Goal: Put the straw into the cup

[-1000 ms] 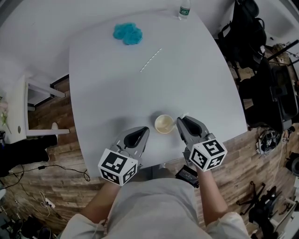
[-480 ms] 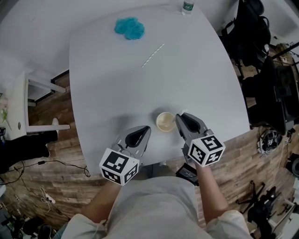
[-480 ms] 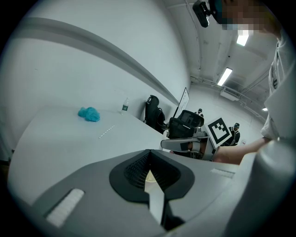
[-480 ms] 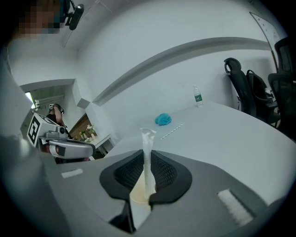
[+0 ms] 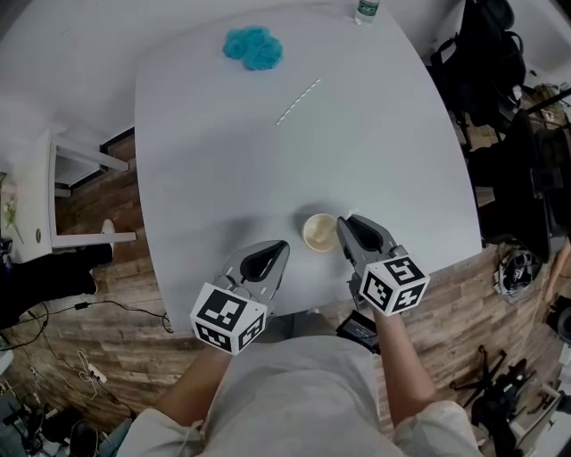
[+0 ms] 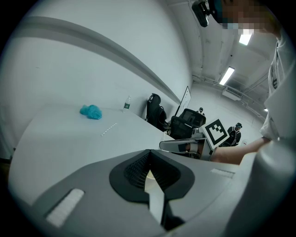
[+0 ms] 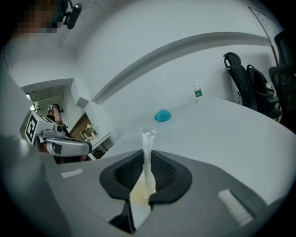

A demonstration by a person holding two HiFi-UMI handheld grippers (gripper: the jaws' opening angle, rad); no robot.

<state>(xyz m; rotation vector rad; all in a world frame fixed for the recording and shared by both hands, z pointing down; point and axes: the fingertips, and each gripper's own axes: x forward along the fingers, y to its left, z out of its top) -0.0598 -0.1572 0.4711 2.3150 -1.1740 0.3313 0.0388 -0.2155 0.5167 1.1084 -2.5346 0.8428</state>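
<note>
A cream paper cup [image 5: 318, 232] stands open near the table's front edge. My right gripper [image 5: 344, 224] is just right of the cup, shut on a whitish wrapped straw [image 7: 147, 144] that stands upright between its pads [image 7: 163, 172]. The cup's rim [image 7: 138, 192] shows under those jaws. In the head view the gripper hides the held straw. My left gripper [image 5: 279, 247] rests left of the cup, jaws together with nothing in them [image 6: 149, 155]. A second white straw [image 5: 298, 102] lies far back on the table.
The grey-white table [image 5: 384, 134] also carries a blue crumpled cloth [image 5: 252, 46] and a water bottle [image 5: 368, 9] at its far edge. Dark chairs and bags [image 5: 500, 107] stand to the right, and a white shelf [image 5: 53, 196] to the left.
My right gripper has sunk a little beside the cup, straw still in its jaws. The left gripper has stayed where it was.
</note>
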